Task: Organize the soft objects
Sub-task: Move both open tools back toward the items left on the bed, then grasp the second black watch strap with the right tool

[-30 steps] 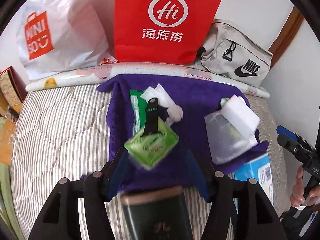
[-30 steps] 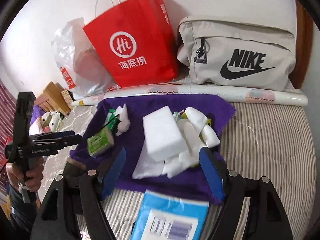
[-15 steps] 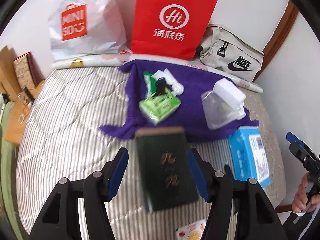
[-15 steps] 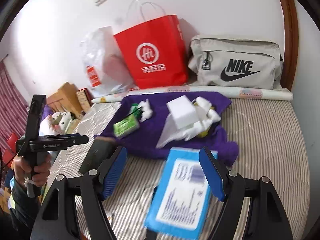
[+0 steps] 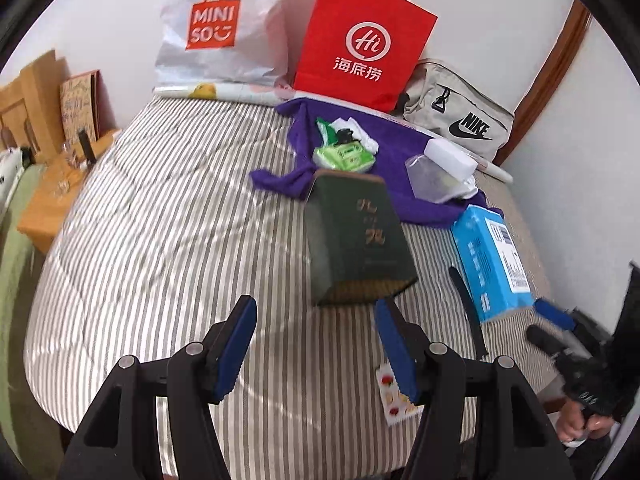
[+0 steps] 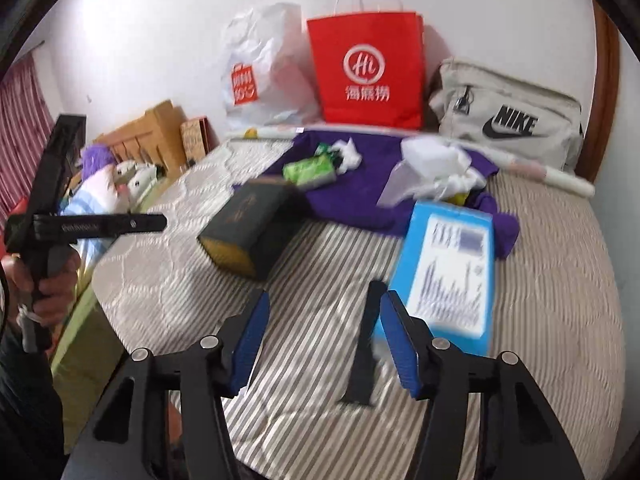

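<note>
On the striped bed lies a purple towel (image 5: pixel 404 148) (image 6: pixel 360 184) with soft things on it: a green tissue pack (image 5: pixel 344 156) (image 6: pixel 308 170), crumpled white tissues (image 5: pixel 360 134), a white sponge block (image 5: pixel 450 152) and a clear plastic bag (image 5: pixel 430 178). My left gripper (image 5: pixel 316 320) (image 6: pixel 156 222) hangs open and empty over bare bed, short of a dark green box (image 5: pixel 356 240). The jaws of my right gripper (image 6: pixel 322 312) (image 5: pixel 554 318) are closing with nothing pressed between them. A black strap (image 6: pixel 362 344) lies on the bed under its right finger.
A blue box (image 5: pixel 492 256) (image 6: pixel 448 268) lies right of the green box (image 6: pixel 248 224). Against the wall stand a red paper bag (image 5: pixel 364 40), a white Miniso bag (image 5: pixel 224 28) and a grey Nike bag (image 5: pixel 460 116). A small fruit-print packet (image 5: pixel 396 396) sits near the bed's front edge.
Both grippers have drawn back from the purple towel toward the front of the bed, so the green and blue boxes now lie ahead. The right jaws stand narrower than before.
</note>
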The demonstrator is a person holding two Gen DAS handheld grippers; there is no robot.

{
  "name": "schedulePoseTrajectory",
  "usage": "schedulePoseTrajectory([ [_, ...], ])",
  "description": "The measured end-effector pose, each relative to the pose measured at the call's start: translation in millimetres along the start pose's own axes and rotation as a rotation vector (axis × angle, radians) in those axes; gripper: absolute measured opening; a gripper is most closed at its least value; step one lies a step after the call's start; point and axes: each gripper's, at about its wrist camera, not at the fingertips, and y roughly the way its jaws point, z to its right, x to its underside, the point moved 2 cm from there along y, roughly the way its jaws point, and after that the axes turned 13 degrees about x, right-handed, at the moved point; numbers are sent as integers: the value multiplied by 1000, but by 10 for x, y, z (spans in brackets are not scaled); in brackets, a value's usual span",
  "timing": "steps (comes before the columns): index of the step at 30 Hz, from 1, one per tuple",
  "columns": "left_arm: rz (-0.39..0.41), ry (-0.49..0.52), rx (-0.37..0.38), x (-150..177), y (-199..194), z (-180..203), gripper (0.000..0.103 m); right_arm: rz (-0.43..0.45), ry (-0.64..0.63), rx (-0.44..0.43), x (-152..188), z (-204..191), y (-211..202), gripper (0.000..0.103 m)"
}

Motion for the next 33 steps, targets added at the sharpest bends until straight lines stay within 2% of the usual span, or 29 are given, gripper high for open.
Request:
schedulePoseTrajectory([
  [3, -3, 0, 9, 132, 13, -46, 59, -51, -1, 12, 212, -48, 144, 54],
  [6, -18, -1, 9, 233, 86, -80, 59, -86, -14, 72, 369, -44, 327, 54],
  [8, -25, -2, 3, 280, 134, -95, 59, -103, -7, 99, 442, -4, 455, 49],
  [12, -48, -5, 11, 353, 252, -92, 59, -169, 76, 131, 554, 189, 697, 47],
  [17, -61, 20, 18, 391, 347, -23, 59, -128, 88, 127, 552, 220, 715, 46],
  [20, -70, 25, 24, 406, 399, 37, 59, -102, 46, 168, 556, 124, 712, 47],
  [22, -82, 27, 21, 416, 437, 68, 59, -70, 12, 218, 585, 57, 703, 44],
  [23, -89, 30, 19, 424, 462, 92, 59, -57, 11, 215, 601, 34, 692, 35],
  [24, -94, 32, 21, 428, 480, 111, 60, -50, 17, 186, 609, 26, 680, 22],
  [29, -97, 49, 34, 466, 502, 218, 59, -78, 26, 159, 694, 46, 581, 22],
  [33, -102, 53, 43, 498, 507, 257, 60, -114, -15, 123, 844, -29, 427, 22],
])
